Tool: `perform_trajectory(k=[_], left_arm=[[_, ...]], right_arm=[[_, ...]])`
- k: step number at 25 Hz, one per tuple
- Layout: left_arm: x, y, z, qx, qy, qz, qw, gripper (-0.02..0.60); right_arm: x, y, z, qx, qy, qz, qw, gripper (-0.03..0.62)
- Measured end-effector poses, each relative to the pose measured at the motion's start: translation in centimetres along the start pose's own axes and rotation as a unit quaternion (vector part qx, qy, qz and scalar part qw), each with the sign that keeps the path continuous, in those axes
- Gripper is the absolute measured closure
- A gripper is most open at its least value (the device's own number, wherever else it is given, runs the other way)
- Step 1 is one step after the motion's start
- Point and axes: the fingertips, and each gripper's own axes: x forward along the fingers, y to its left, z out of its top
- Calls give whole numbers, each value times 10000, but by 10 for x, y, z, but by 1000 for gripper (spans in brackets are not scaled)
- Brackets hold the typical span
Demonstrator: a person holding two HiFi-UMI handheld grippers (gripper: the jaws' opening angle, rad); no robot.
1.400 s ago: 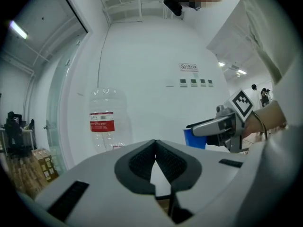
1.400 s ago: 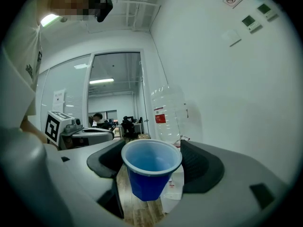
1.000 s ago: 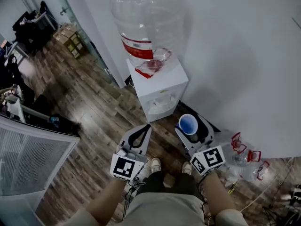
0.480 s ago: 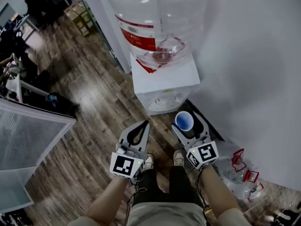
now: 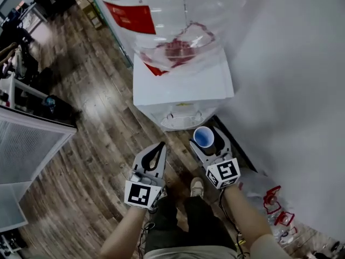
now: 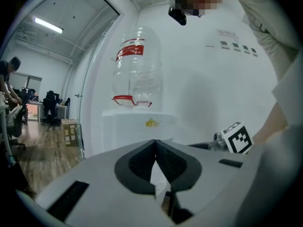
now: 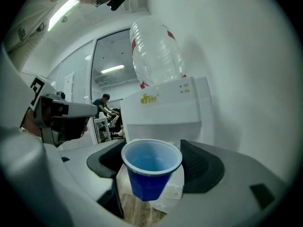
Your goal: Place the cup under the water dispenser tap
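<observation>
A blue plastic cup (image 5: 203, 136) stands upright between the jaws of my right gripper (image 5: 205, 140), which is shut on it. In the right gripper view the cup (image 7: 150, 168) is gripped by its sides and looks empty. My right gripper (image 7: 152, 162) points at the white water dispenser (image 7: 163, 112) just ahead. From the head view, the dispenser (image 5: 183, 85) carries a clear bottle (image 5: 172, 20) with a red label, and its tap recess (image 5: 182, 118) lies just beyond the cup. My left gripper (image 5: 159, 148) hangs to the left, shut and holding nothing (image 6: 155, 145).
A white wall (image 5: 291, 90) runs along the right. Empty bottles with red handles (image 5: 276, 199) lie on the wooden floor (image 5: 91, 144) at the lower right. A white mesh panel (image 5: 27, 150) and desks stand at the left. The person's shoe (image 5: 197, 185) shows below the grippers.
Both grippers have dropped lower and come closer to the dispenser front. The cup has stayed in the right gripper's jaws. The dispenser and bottle now fill more of the head view.
</observation>
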Motion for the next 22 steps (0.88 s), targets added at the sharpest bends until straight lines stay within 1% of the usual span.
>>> perform_trajectory(k=[5, 9, 11, 15, 18, 22], left_arm=[[29, 6, -53, 14, 18, -23, 10000, 575], [48, 15, -87, 65, -1, -61, 10000, 575], [57, 19, -100, 13, -11, -90, 10000, 575], [70, 30, -123, 3, -8, -86, 10000, 575], [74, 36, -135, -5, -6, -52, 10000, 575], [76, 39, -147, -23, 33, -80, 10000, 575]], right_arm=[[28, -27, -52, -83, -176, -267, 9995, 227], [53, -42, -91, -260, -245, -397, 9986, 226], [66, -48, -109, -351, -260, -445, 9981, 226], [86, -58, -131, -623, -339, -579, 9958, 224], [96, -68, -143, -676, -388, -761, 9940, 224], [108, -75, -153, -784, -456, -830, 9924, 223]])
